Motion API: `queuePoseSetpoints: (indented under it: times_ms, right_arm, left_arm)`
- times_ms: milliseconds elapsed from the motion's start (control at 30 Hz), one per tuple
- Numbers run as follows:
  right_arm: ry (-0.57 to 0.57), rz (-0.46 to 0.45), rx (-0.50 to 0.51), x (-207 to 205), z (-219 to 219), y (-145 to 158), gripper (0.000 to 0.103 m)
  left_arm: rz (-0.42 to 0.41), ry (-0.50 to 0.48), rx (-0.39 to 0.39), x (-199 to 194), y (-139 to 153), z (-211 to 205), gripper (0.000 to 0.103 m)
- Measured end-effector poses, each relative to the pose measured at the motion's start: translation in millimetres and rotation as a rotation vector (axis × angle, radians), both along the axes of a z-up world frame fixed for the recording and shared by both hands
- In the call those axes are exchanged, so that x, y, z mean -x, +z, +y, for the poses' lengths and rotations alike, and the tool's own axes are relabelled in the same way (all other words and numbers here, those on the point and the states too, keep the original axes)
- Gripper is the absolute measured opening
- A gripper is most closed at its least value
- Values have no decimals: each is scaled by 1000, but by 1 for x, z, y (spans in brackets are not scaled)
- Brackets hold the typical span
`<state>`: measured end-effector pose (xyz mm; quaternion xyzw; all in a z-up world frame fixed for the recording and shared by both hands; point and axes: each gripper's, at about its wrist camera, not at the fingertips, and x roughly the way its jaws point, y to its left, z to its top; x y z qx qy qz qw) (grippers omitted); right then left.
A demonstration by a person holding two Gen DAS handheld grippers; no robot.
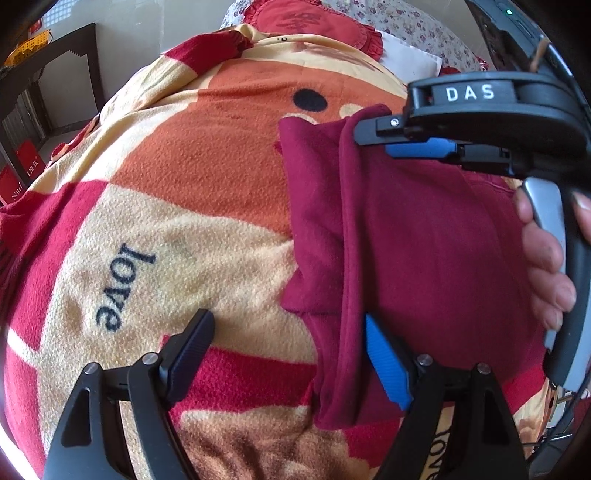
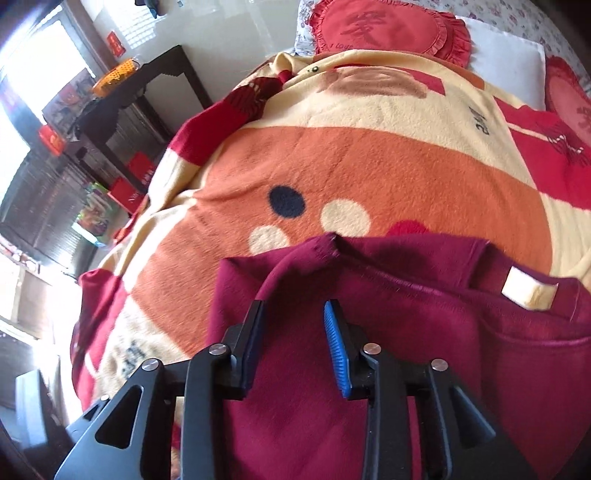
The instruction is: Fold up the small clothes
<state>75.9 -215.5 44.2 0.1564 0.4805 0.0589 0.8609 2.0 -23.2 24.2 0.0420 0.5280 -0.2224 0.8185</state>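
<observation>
A dark red garment (image 1: 424, 251) lies on a patterned fleece blanket (image 1: 177, 177); one side is folded over in a long strip. My left gripper (image 1: 288, 325) is open just above the garment's near left edge and holds nothing. My right gripper (image 1: 369, 142) shows in the left wrist view at the garment's far edge, its jaws close together there. In the right wrist view the right gripper (image 2: 295, 306) has its jaws apart over the garment (image 2: 369, 314), with a raised fold just ahead of them. A cream label (image 2: 528, 288) shows at the neckline.
A red round cushion (image 2: 384, 26) and a white pillow (image 2: 506, 59) lie at the bed's head. A dark desk (image 2: 147, 92) with an orange basket (image 2: 114, 74) stands beside the bed, with red boxes (image 2: 136, 177) beneath it.
</observation>
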Motion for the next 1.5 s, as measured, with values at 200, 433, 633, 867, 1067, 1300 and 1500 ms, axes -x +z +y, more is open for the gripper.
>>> queuePoseSetpoints:
  times_ms: [200,433,633,867,1067,1300,1500]
  right_arm:
    - [28,28,-22,-5,14,-7,20]
    - [9,53,-41,-14,20,-18,27]
    - [18,40,-78,-10,18,-9,29]
    - [22,58,-54,-12,25,-11,39]
    - [42,83,93,-26,51,-18,48]
    - [63,81,317,-31,80,-29,46]
    - [37,57,107,-15,41,-6,0]
  left_arm:
    - [3,2,8,5,1,4,85]
    - [8,2,14,5,1,7,86]
    - [14,7,32,3,0,10,86]
    - [41,29,135,2,-1,27,86]
    - [39,31,144,3,-1,30,87]
    - [41,43,140,0,-1,25,89]
    - [5,38,183,-9,5,12,91]
